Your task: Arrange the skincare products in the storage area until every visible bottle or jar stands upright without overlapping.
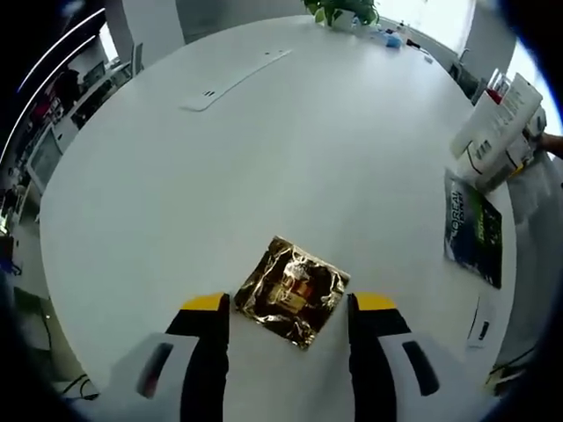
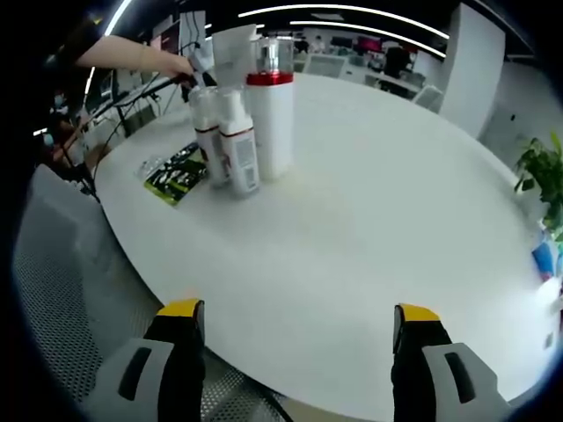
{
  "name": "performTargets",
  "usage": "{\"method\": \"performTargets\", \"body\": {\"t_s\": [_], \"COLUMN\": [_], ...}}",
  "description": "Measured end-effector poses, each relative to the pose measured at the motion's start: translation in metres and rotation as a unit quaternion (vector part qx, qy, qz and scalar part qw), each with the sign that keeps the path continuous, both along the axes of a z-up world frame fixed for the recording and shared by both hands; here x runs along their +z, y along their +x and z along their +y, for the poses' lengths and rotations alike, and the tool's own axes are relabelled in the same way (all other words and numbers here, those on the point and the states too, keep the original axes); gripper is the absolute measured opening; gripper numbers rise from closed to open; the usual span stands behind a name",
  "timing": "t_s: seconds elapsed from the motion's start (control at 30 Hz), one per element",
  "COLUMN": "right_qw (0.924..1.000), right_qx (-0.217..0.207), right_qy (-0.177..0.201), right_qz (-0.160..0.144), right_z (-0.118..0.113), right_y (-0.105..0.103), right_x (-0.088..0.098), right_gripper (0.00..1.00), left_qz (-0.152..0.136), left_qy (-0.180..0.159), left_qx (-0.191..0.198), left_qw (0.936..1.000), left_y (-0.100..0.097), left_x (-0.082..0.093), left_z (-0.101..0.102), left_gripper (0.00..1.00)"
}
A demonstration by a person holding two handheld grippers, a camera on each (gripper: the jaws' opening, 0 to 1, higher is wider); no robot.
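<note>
A crumpled gold foil sachet (image 1: 290, 292) lies flat on the white round table (image 1: 264, 158), right between the jaws of my open left gripper (image 1: 290, 304), which touches nothing. In the right gripper view, a tall white bottle with a red collar and clear cap (image 2: 271, 105) stands upright at the far left. Two smaller white bottles (image 2: 237, 141) stand close beside it, and a white container (image 2: 233, 48) stands behind them. My right gripper (image 2: 297, 315) hangs open over the table's near edge, far from the bottles. From the left gripper view the same white bottles (image 1: 497, 132) appear at the right edge.
A dark green L'Oreal packet (image 1: 473, 230) lies flat near the bottles, seen too as the green packet (image 2: 176, 176). A person's hand (image 2: 171, 63) reaches in behind the bottles. A white power strip (image 1: 236, 79), a potted plant (image 1: 343, 10) and blue items (image 2: 544, 259) sit far off.
</note>
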State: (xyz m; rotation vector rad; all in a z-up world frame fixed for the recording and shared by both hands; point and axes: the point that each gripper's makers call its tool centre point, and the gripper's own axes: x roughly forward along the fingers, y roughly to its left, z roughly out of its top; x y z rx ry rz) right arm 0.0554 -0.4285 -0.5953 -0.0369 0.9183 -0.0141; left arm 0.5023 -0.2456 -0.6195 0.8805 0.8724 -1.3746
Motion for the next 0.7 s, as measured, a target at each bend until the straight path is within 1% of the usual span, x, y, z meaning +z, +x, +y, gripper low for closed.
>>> {"method": "performTargets", "body": {"t_s": [0.07,0.17,0.2,0.23,0.37,0.43,0.5,0.7], "right_qw": [1.0000,1.0000,1.0000,1.0000,1.0000,1.0000,1.0000,1.0000], "right_qx": [0.000,0.000,0.000,0.000,0.000,0.000,0.000,0.001], "right_qy": [0.000,-0.001,-0.001,-0.001,-0.001,-0.002,-0.002,-0.003], "right_qz": [0.000,0.000,0.000,0.000,-0.001,-0.001,-0.001,-0.001], "right_z": [-0.0008,-0.0006,-0.0007,-0.0010,-0.0018,-0.0016,-0.0016,-0.0022], "right_y": [-0.0004,-0.0001,-0.0002,-0.0002,-0.0003,0.0001,0.0002,0.0002], "right_x": [-0.0002,-0.0002,-0.0001,-0.0001,-0.0002,-0.0001,0.0000,-0.0002], "right_gripper": [0.92,0.92,0.92,0.92,0.92,0.92,0.92,0.92], "left_qz": [-0.001,-0.002,-0.003,-0.003,-0.004,-0.006,-0.006,0.002], "left_qy": [0.001,0.001,0.002,0.004,0.004,0.006,0.005,-0.006], "left_qx": [0.002,0.009,0.012,0.014,0.021,0.022,0.026,0.053], "left_qw": [1.0000,1.0000,0.9999,0.9999,0.9998,0.9997,0.9996,0.9986], "left_y": [-0.0034,-0.0007,-0.0007,-0.0007,-0.0024,-0.0046,-0.0033,0.0008], "left_x": [0.0015,0.0017,0.0024,0.0027,0.0031,0.0034,0.0036,0.0083], "left_z": [-0.0003,0.0011,0.0021,0.0030,0.0040,0.0010,0.0012,0.0011], "left_gripper": [0.49,0.44,0.40,0.39,0.39,0.39,0.39,0.36]}}
